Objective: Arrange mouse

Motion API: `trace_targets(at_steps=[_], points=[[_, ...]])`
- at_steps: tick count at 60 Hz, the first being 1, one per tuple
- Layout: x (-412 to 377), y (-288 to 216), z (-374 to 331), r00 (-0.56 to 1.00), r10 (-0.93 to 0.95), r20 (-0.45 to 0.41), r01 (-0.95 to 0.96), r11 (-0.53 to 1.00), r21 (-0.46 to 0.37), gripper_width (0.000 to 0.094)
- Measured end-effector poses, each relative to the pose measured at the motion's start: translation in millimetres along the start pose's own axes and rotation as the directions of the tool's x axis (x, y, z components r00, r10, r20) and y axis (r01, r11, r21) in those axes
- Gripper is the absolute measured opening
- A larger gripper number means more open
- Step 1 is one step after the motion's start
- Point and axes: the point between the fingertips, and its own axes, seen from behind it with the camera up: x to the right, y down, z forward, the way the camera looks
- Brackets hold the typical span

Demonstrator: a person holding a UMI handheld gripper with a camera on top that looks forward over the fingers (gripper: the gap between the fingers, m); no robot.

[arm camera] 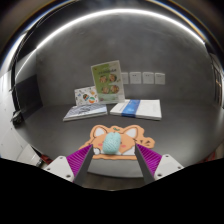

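A light teal mouse sits on an orange cat-shaped mouse pad on the grey table. My gripper is open, its purple-padded fingers spread to either side of the mouse. The mouse stands between the fingertips at their far end with a gap at each side. The near part of the mouse pad is hidden by the gripper.
Beyond the mouse pad lie a flat booklet and a blue-and-white book. Behind them are a small box and an upright printed card near the wall. Wall sockets sit on the wall behind.
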Motion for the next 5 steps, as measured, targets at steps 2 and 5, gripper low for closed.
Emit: trace_targets(at_steps=[2,5], points=[[8,5,-13,1.0,0.001,-0.015,-0.001,1.0,0.009,0.0856],[25,14,-30,0.999,0.007,-0.045,-0.006,1.0,0.018,0.0856]])
